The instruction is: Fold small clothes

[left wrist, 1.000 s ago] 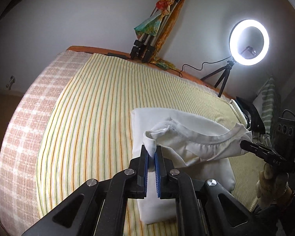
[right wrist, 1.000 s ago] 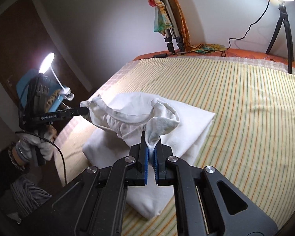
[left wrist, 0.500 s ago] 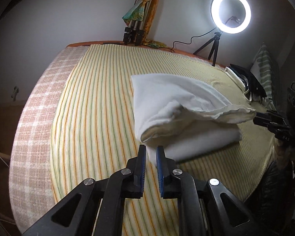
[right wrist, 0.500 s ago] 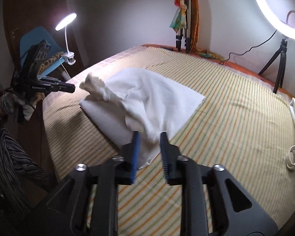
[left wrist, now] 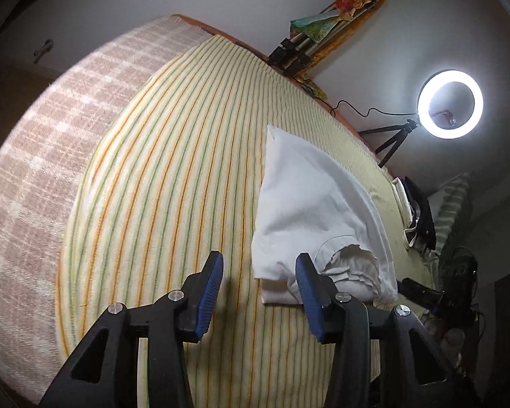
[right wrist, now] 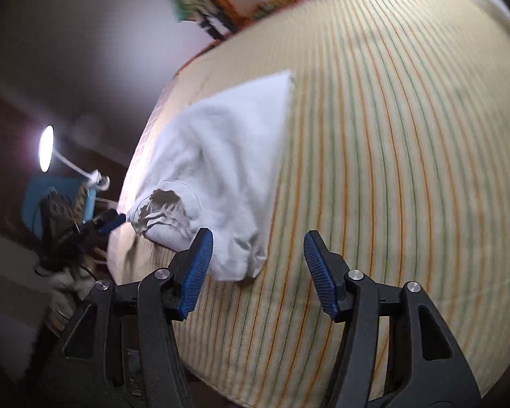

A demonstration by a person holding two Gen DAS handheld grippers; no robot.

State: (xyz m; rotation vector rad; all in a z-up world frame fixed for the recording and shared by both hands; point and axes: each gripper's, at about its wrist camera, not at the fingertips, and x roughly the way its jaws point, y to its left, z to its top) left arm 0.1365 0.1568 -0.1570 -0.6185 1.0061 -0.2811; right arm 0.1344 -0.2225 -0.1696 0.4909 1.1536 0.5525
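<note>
Now the striped bed cover (left wrist: pixel 173 183) carried the white garment (left wrist: pixel 309 204), folded over and lying flat near the bed's near edge. A second earlier both grippers had pinched its cloth; the left gripper (left wrist: pixel 258 292) and right gripper (right wrist: pixel 255 268) were spread wide, holding nothing. Fold probably complete, though the right view was blurred. The ruffled sleeve opening (left wrist: pixel 353 265) remained untidy.

Broad open stretch of striped bedspread (left wrist: pixel 173 183) lies to the left of the folded white garment (left wrist: pixel 309 204), with room for my jaws to pass. To its right, the way narrows: a ring light (left wrist: pixel 450 103) on its tripod, a clutter of dark items (left wrist: pixel 421 214), and my right gripper (left wrist: pixel 421 294) crowd the bed's edge.
</note>
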